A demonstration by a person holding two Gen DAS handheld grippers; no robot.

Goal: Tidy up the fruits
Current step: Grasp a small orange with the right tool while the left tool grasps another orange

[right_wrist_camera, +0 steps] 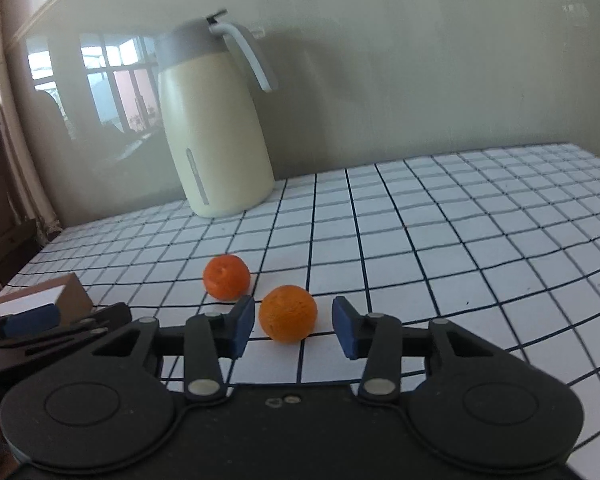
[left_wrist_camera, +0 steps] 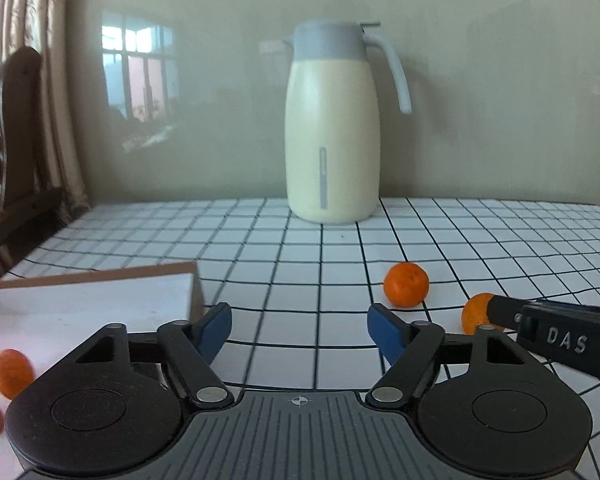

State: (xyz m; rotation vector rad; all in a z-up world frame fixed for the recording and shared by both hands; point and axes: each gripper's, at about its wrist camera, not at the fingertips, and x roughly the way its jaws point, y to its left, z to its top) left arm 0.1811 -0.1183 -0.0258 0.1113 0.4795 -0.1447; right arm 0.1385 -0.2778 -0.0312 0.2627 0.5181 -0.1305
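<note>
Two oranges lie on the checked tablecloth. In the right wrist view the nearer orange (right_wrist_camera: 288, 314) sits between the blue pads of my right gripper (right_wrist_camera: 294, 326), with a small gap on each side, so the gripper is open. The second orange (right_wrist_camera: 226, 282) rests just behind it to the left. In the left wrist view my left gripper (left_wrist_camera: 300, 330) is open and empty, and the free orange (left_wrist_camera: 406, 284) lies ahead to its right. The right gripper's finger (left_wrist_camera: 500, 312) partly hides the other orange (left_wrist_camera: 474, 314). More orange fruit (left_wrist_camera: 12, 372) lies in the box (left_wrist_camera: 100, 300) at the left.
A tall cream jug (left_wrist_camera: 332, 128) with a grey lid stands at the back against the wall. The cardboard box's corner (right_wrist_camera: 74, 298) and the left gripper's blue pad (right_wrist_camera: 32, 320) show at the left of the right wrist view. A dark wooden chair (left_wrist_camera: 16, 160) stands beyond the table's left edge.
</note>
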